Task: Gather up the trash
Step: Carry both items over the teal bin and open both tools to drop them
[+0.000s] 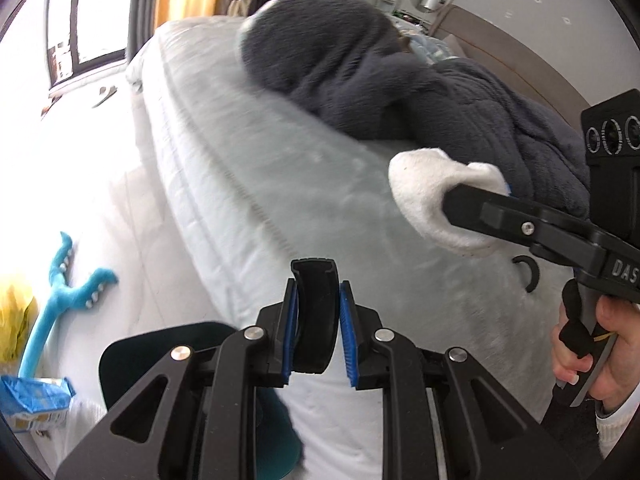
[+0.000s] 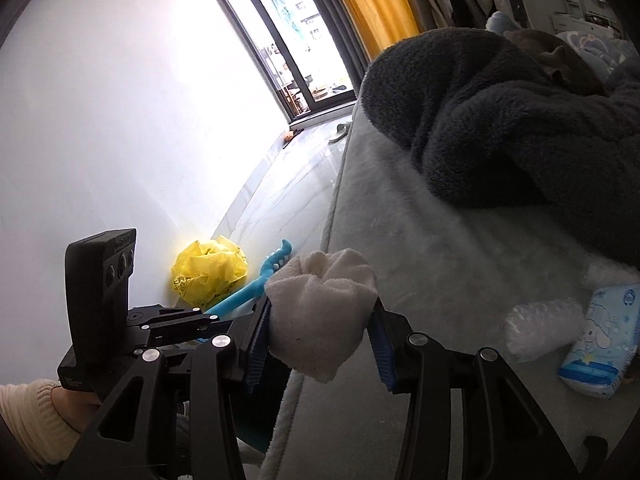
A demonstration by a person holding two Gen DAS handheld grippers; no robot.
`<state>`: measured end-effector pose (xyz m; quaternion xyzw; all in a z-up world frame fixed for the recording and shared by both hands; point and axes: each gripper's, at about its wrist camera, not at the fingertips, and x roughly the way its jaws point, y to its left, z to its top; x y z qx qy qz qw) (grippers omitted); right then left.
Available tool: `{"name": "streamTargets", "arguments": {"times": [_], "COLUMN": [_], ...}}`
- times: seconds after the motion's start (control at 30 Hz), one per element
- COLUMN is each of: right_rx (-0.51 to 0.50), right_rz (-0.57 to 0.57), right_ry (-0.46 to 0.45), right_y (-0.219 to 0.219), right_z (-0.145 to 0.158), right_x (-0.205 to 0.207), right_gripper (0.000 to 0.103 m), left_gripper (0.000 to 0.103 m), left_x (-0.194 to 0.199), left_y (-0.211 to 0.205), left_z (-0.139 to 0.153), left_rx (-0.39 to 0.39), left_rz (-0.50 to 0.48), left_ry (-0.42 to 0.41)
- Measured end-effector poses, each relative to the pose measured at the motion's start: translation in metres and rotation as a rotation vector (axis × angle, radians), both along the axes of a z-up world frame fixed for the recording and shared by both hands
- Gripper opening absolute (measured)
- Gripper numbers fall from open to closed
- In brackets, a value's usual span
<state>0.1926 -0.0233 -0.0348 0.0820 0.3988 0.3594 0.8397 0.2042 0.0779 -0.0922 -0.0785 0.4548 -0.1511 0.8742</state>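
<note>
Over the bed edge, both grippers hold sth. Left gripper (image 1: 318, 326) is clamped on a black curved plastic piece (image 1: 314, 316), blue pads (image 1: 347, 340) pressing it from both sides; the piece stands upright btw the fingers. Right gripper (image 2: 318, 334) is closed on a white balled-up sock (image 2: 320, 308), which bulges out above and below the pads; same sock (image 1: 430, 196) shows in the left view, held above the pale fuzzy bed cover (image 1: 280, 184) and just beside the dark grey fleece blanket (image 1: 380, 80) heaped on the bed.

A small black C-shaped piece (image 1: 528, 274) lies on the cover near the right gripper. On the cover to the right sits a blue-and-white tissue pack (image 2: 600, 344) w/ a cartoon print.

Down on the floor by the wall: crumpled yellow plastic bag (image 2: 210, 274), and touching it a blue toy (image 2: 256, 284) w/ a forked end. Blue-and-yellow carton (image 1: 36, 404) lies at the lower left, near the toy. Window (image 2: 296, 40) w/ orange curtain (image 2: 372, 8) at the far end.
</note>
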Motion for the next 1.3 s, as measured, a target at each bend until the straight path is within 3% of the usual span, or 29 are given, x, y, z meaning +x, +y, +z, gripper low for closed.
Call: {"name": "streamTargets", "arguments": {"times": [0.27, 0.77, 0.83, 0.9, 1.2, 1.3], "right_rx": [-0.029, -0.128, -0.140, -0.149, -0.196, -0.213], "right_rz": [0.073, 0.154, 0.157, 0.163, 0.191, 0.199], "right_ry": [0.013, 0.062, 0.075, 0.087, 0.129, 0.142], "right_y": [0.053, 0.124, 0.129, 0.137, 0.170, 0.179], "right_z": [-0.009, -0.036, -0.038, -0.042, -0.065, -0.074], "right_x": [-0.003, -0.008, -0.010, -0.009, -0.011, -0.011], "right_gripper": [0.046, 0.046, 0.046, 0.046, 0.046, 0.046], "left_gripper": [0.022, 0.022, 0.030, 0.049, 0.071, 0.074], "left_x": [-0.006, -0.024, -0.027, -0.028, -0.041, -0.045], "left_y": [0.042, 0.109, 0.116, 0.122, 0.156, 0.166], "left_z": [-0.025, -0.087, -0.093, -0.096, -0.090, -0.083], "left_rx": [0.016, -0.035, -0.043, -0.043, -0.031, -0.019], "left_rz": [0.071, 0.155, 0.163, 0.176, 0.242, 0.265], "left_ry": [0.102, 0.328, 0.361, 0.369, 0.352, 0.326]}}
